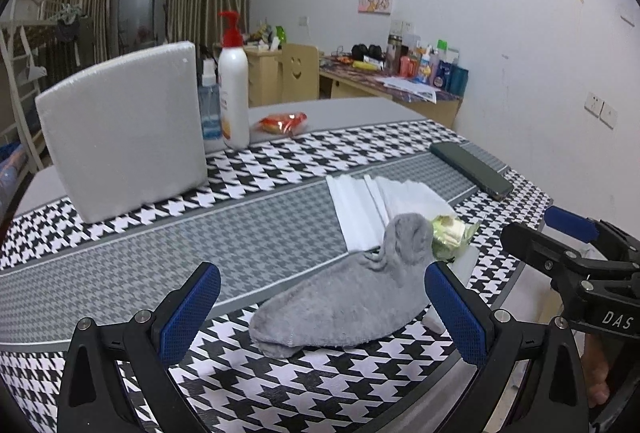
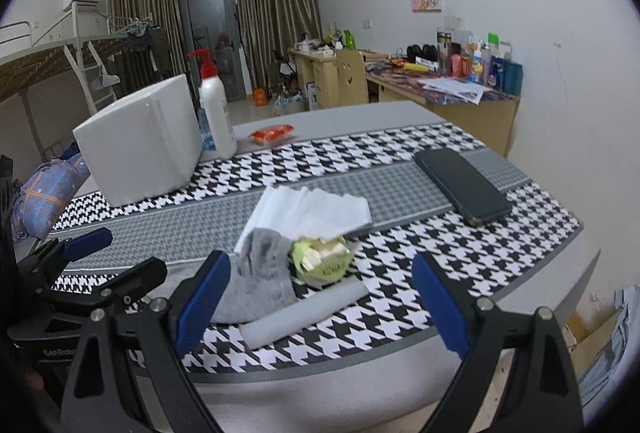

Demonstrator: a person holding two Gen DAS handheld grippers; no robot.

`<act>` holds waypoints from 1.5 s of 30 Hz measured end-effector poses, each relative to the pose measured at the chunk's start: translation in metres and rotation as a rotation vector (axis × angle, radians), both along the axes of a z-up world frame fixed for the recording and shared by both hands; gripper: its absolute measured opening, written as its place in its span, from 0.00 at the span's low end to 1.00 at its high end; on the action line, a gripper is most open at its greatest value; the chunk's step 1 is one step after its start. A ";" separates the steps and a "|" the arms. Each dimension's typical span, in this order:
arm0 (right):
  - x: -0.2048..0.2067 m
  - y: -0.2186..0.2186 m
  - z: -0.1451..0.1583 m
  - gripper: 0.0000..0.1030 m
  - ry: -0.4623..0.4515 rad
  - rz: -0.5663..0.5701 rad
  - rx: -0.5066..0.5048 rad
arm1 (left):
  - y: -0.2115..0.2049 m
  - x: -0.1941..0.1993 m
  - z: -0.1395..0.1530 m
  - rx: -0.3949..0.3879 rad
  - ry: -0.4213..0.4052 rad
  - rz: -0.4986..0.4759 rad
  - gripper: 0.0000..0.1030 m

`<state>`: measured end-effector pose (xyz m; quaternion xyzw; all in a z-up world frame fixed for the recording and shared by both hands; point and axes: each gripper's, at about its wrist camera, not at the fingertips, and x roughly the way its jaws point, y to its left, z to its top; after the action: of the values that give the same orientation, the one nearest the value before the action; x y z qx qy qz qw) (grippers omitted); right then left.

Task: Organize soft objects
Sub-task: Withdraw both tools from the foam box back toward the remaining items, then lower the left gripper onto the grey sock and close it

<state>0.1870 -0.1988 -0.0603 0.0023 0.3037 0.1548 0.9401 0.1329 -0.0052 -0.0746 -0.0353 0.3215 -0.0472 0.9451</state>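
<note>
item: our left gripper (image 1: 322, 307), black frame with blue ribbed pads, jaws spread wide and holding nothing; it sits low at the near table edge, its pads either side of the sock in its own view.
item: our right gripper (image 2: 322, 301), same make, jaws likewise wide apart and empty, just beside the left one at the near edge.
item: grey fuzzy knit sock (image 1: 344, 297), limp, lying on the cloth, its cuff folded up toward 12 o'clock.
item: crumpled green-and-yellow foil wrapper (image 1: 450, 235), touching the sock's cuff at 2 o'clock.
item: stack of white folded tissues (image 1: 372, 205), fanned, behind sock and wrapper.
item: pale smooth foam cylinder (image 2: 304, 315), lying flat just beside the sock toward the near edge.
item: black-and-white houndstooth table cloth (image 1: 256, 173) with grey woven centre band; the band at 9 to 10 o'clock of the sock lies open.
item: dark flat phone (image 2: 462, 187), at 1 o'clock, well apart.
item: white foam block (image 1: 124, 131), upright, at 10 o'clock.
item: white pump bottle with red top (image 1: 234, 89), beside the block.
</note>
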 end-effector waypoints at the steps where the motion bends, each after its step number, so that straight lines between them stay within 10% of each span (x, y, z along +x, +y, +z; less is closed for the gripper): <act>1: 0.001 -0.001 -0.003 0.92 0.007 -0.002 0.000 | -0.001 0.001 -0.001 0.001 0.004 -0.001 0.99; 15: 0.010 -0.001 -0.030 0.92 0.097 -0.004 -0.011 | -0.006 0.019 -0.024 0.010 0.099 -0.026 0.98; 32: 0.014 0.001 -0.045 0.92 0.159 0.004 -0.011 | -0.014 0.031 -0.047 0.058 0.200 -0.048 0.67; 45: 0.014 0.014 -0.051 0.92 0.207 0.015 -0.001 | -0.018 0.030 -0.045 0.054 0.181 -0.089 0.17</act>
<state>0.2009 -0.1852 -0.1112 0.0156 0.3994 0.1608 0.9024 0.1631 -0.0234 -0.1194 0.0002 0.4081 -0.0771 0.9097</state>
